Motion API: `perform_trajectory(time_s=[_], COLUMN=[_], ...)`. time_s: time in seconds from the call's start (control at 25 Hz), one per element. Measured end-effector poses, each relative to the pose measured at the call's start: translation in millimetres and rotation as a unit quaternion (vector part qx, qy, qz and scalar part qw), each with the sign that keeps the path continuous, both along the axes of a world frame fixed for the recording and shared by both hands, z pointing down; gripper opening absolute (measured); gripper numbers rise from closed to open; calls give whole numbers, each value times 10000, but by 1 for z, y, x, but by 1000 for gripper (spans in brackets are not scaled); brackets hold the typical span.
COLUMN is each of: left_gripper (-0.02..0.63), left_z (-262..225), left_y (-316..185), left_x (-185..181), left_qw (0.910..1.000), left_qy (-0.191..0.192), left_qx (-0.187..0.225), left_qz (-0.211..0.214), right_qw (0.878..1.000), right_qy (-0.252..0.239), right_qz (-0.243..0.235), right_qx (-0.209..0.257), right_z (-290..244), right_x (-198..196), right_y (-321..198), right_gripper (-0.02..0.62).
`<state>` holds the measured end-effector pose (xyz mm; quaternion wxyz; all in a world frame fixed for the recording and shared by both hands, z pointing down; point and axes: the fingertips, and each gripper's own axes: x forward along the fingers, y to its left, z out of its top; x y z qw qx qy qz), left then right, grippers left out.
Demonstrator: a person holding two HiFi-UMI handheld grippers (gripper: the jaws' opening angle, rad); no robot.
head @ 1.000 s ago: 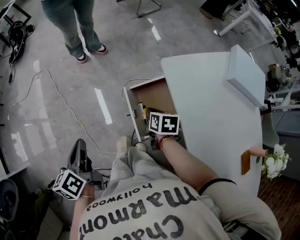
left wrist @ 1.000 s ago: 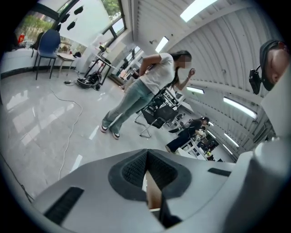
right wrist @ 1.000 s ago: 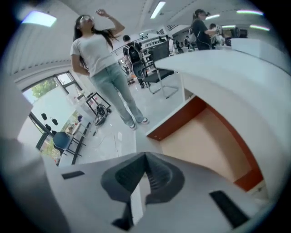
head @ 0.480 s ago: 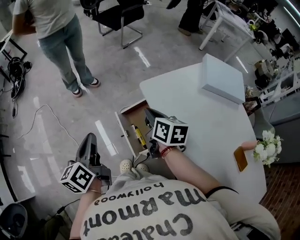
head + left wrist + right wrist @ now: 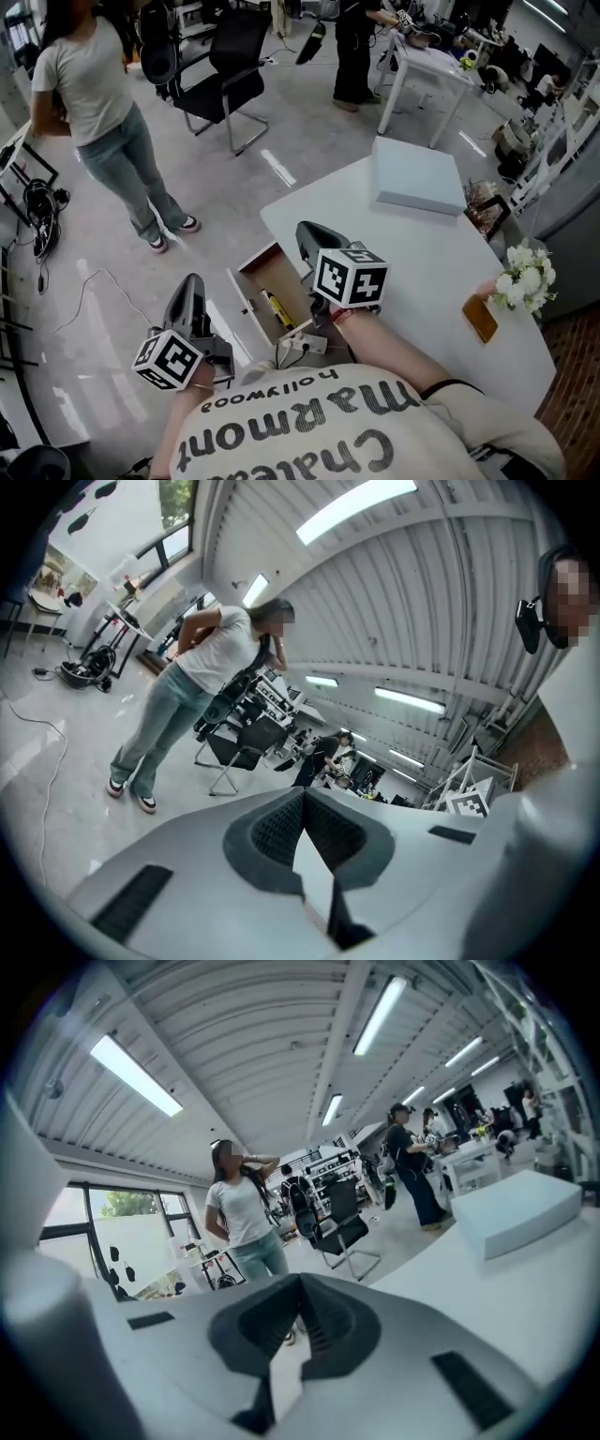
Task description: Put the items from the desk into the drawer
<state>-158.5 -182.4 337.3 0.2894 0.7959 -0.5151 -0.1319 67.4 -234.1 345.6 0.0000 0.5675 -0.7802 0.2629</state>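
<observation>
The white desk point(image 5: 422, 253) carries a pale blue-grey box point(image 5: 417, 176), a flat orange-brown item point(image 5: 479, 319) and a bunch of white flowers point(image 5: 522, 277). Its drawer point(image 5: 246, 298) stands pulled out at the desk's left side, with a yellow item point(image 5: 275, 309) lying inside. My right gripper point(image 5: 309, 231) is raised over the desk's near-left edge, above the drawer, shut and empty. In the right gripper view the gripper point(image 5: 300, 1283) points across the desk toward the box point(image 5: 516, 1211). My left gripper point(image 5: 191, 283) hovers left of the drawer over the floor; its jaws point(image 5: 305, 794) meet with nothing between them.
A person in jeans point(image 5: 103, 122) stands on the grey floor to the left, beside a black chair point(image 5: 220, 75). Another person point(image 5: 352, 47) stands at a far white table point(image 5: 427, 66). A power strip point(image 5: 305, 344) lies on the floor under the drawer.
Both grippers have risen. The right one came up out of the drawer to above the desk edge. The head view has tilted up, showing more of the room.
</observation>
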Motion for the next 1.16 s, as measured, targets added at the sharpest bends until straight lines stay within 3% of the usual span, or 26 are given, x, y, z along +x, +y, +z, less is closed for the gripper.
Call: perform_trajectory(time_s=[0.44,1.16], left_gripper=[2,2], left_z=[-13,-5], left_y=[4,-2], left_x=[27,34], left_qw=[9997,9997], left_qy=[-11,-19], left_qx=[189,107], left_qz=[149,197], right_qw=[9995,9984], right_qy=[231,429], right_qz=[138,90], right_qx=[169,366], right_z=[-7,-13], right_x=[30,28], right_y=[16,11], right_gripper=[3,3])
